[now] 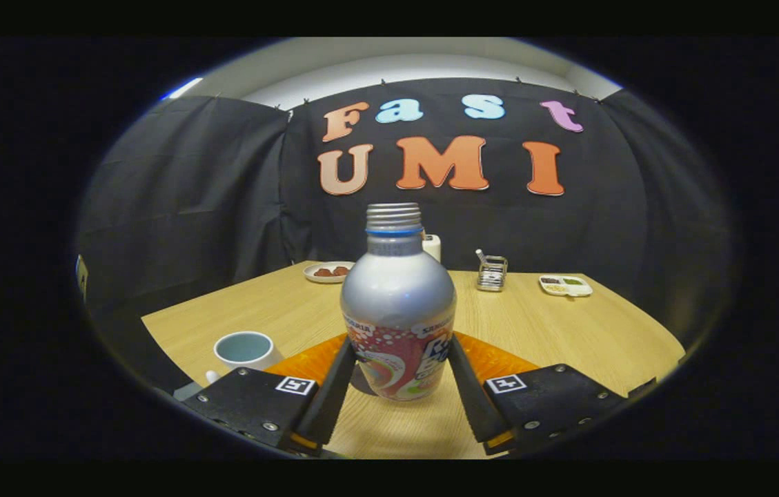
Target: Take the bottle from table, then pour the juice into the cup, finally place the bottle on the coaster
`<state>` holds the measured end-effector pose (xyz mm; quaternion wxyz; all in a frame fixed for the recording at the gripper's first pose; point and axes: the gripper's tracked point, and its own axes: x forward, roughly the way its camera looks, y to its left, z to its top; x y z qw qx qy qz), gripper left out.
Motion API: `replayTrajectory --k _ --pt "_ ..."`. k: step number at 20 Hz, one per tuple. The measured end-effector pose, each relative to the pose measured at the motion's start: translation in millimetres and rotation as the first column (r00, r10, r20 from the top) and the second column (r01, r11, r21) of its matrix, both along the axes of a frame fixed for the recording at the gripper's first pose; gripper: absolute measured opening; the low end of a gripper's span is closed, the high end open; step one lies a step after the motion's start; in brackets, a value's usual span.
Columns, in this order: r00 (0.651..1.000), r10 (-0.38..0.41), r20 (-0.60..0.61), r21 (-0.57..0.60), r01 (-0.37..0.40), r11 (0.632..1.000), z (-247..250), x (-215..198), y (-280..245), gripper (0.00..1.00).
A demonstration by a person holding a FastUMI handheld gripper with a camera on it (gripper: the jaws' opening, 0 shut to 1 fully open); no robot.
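The uncapped bottle (398,304) stands upright at frame center, its base over the orange coaster (499,360), clamped between the gripper's (399,362) 2 fingers. Lower left, an empty-looking cup (244,349). Far back, a plate (328,272) with brown food.

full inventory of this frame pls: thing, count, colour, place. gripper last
bottle: 1, silver with a printed label and no cap, upright between the fingers
coaster: 1, orange, on the table just behind the bottle
cup: 1, white outside and pale blue inside, on the table beside the left finger
plate: 1, white with brown food, far side of the table
white container: 1, behind the bottle, mostly hidden
metal rack: 1, silver, far side of the table
divided dish: 1, white with small food portions, right of the rack
table: 1, light wood
gripper: 1, both fingers against the bottle's label
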<state>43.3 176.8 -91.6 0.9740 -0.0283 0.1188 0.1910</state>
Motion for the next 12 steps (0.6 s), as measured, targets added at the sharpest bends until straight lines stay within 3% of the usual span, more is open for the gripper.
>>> replayTrajectory --k 12 --pt "0.996 0.050 -0.080 0.021 -0.049 0.999 -41.8 36.5 29.7 0.76"
